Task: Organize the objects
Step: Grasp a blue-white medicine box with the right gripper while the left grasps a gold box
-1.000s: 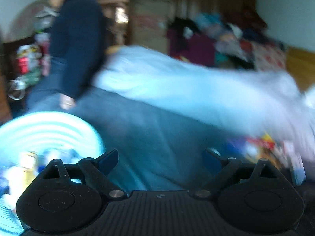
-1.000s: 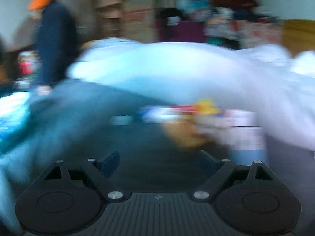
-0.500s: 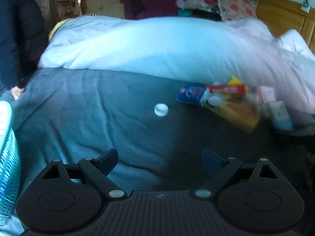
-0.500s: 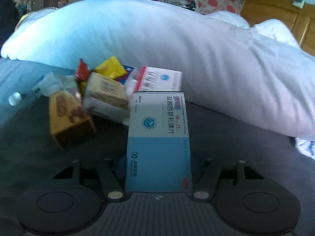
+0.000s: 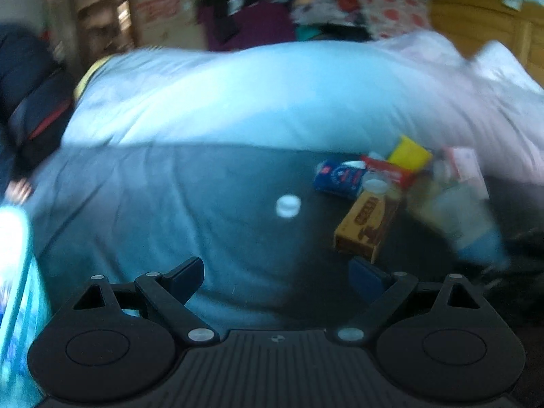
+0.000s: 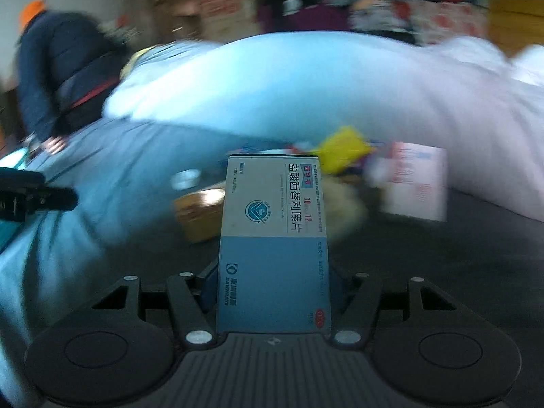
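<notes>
A teal basket [image 5: 17,289] is cut off at the far left, its contents too blurred to name. The left tongs [image 5: 277,273] gape wide over the bed [image 5: 153,204], empty. A white cap [image 5: 288,205] lies alone beside the smeared box pile [image 5: 384,197]. The right tongs [image 6: 273,285] clamp a blue-and-white medicine box [image 6: 273,238] above the bed.

The left tongs [image 5: 277,272] are hanging wide open — the two fingers [image 5: 185,277] are standing well apart with nothing between them, and they are pointing forward and level. The right tongs [image 6: 273,282] are clamping a medicine box [image 6: 273,238] from both sides, holding it upright — their fingers are mostly hidden behind it.
</notes>
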`<state>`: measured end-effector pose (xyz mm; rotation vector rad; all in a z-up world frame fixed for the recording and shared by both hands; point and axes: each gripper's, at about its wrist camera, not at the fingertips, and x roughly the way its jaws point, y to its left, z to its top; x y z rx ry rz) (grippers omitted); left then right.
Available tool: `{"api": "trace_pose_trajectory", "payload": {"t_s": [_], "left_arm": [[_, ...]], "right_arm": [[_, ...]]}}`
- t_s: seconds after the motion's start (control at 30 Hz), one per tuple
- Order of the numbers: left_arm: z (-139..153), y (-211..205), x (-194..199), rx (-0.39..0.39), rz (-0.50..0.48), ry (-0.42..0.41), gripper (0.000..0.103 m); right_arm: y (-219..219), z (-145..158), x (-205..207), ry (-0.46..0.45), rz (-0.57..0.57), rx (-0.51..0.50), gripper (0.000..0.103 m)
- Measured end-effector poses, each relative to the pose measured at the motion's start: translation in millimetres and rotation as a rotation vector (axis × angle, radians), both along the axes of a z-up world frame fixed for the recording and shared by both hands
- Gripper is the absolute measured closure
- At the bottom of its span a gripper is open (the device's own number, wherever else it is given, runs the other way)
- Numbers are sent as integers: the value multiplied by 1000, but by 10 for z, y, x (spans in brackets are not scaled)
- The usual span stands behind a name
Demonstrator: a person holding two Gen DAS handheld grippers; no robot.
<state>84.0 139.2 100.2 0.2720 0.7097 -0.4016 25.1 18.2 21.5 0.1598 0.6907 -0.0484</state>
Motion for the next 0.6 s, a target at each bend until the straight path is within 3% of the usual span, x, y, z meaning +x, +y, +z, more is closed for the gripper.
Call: {"api": "trace_pose_trajectory", "payload": {"t_s": [0.23, 0.37, 0.43, 0.53, 0.6], "left_arm": [[-441, -732, 331, 64, -279, -74, 7], [-661, -956, 541, 2, -313, -64, 8], [-793, -1095, 602, 33, -328, -69, 8], [-975, -1198, 710, 53, -313, -51, 12], [-1043, -1225, 770, 40, -313, -15, 23]], "right_arm": [[-412, -337, -211, 76, -132, -45, 38], [-447, -439, -200, 48, -165, -65, 28], [-462, -449, -147, 41, -163, -88, 21], [-476, -474, -81, 44, -155, -107, 22], [-497, -496, -45, 60, -141, -80, 32]]}}
